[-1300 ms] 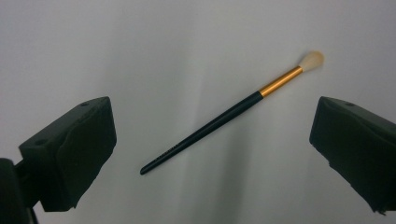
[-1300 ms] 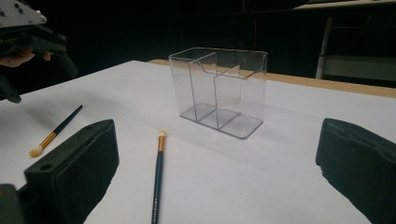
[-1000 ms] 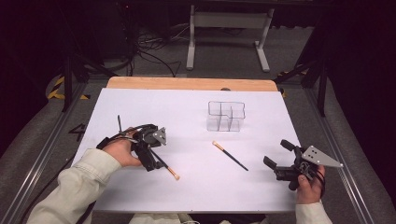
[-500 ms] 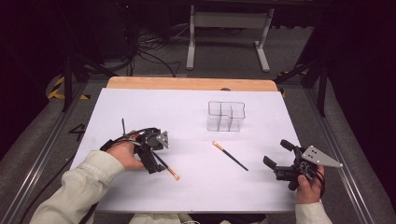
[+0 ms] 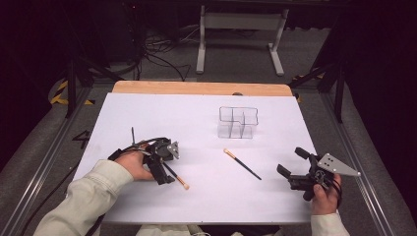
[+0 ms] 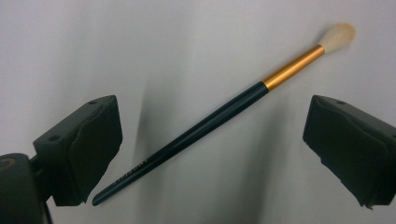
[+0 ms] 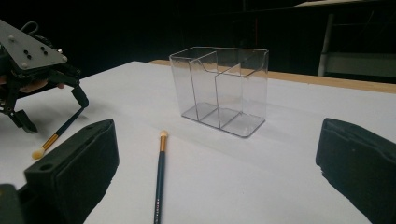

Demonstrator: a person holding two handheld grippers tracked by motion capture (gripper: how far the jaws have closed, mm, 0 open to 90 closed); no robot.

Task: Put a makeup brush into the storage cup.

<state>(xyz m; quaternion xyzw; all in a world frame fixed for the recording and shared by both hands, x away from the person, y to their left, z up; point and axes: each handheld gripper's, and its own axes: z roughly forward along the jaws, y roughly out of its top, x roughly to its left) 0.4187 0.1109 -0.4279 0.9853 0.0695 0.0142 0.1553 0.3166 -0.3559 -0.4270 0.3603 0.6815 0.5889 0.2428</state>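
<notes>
The left gripper [image 5: 164, 169], a black two-jaw tool held in a hand in a pale sleeve, is hanging low over the left front part of the white table [image 5: 147, 113]. Its jaws are standing wide apart, one to each side of a slim make-up brush with a dark blue-black handle, a gold metal ferrule and a small cream bristle tip [image 6: 224, 114]. In the left gripper view neither rubbery, matte pad is touching the brush. The handle is looking smooth and glossy, tapering to a point, with faint lettering near its end; the bristle tip is looking soft and rounded. The brush is lying flat on the table, its tip pointing towards the person's edge in the high view.

A second brush of the same make [image 5: 242, 164] is lying flat near the table's middle, well apart from the first, its pale tip pointing towards a clear plastic organiser with three compartments [image 5: 238, 123]. The organiser is standing upright, with thin, transparent, hard-edged walls.

The right gripper [image 5: 295, 169], black with a grey three-cornered plate on top, is resting at the table's right front edge, its jaws spread wide with nothing between them.
</notes>
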